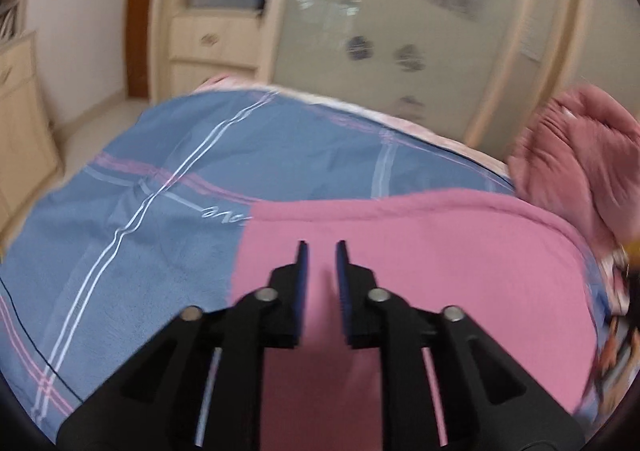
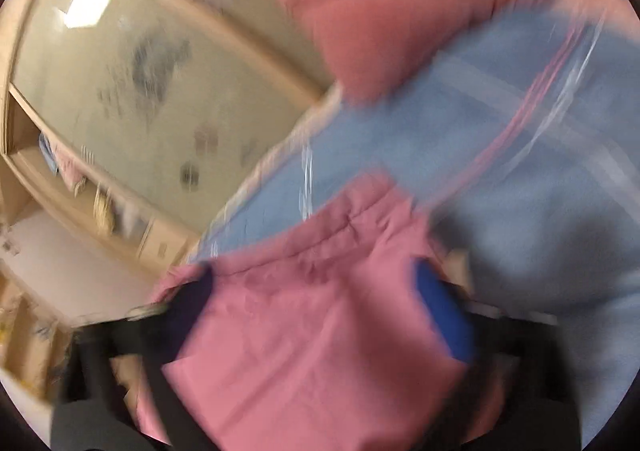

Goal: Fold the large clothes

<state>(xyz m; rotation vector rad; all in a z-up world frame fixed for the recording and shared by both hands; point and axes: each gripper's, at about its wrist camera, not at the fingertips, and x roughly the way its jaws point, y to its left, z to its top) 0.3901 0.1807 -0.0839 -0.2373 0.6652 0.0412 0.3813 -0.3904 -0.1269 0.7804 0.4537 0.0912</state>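
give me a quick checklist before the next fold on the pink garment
1. Left tool free of cloth: ok, narrow gap, nothing between the pads.
2. Right tool let go: ok, jaws wide, pink fabric between them unpinched.
3. Pink fleece garment lying flat on the blue plaid bedsheet: ok near the left tool; cannot tell on the right, blurred.
4. Crumpled dusty-pink cloth pile clear of the fold: cannot tell.

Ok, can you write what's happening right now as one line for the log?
step: folding | pink garment: flat on blue bedsheet | left gripper: slightly open, empty, above garment | right gripper: wide open, garment between fingers
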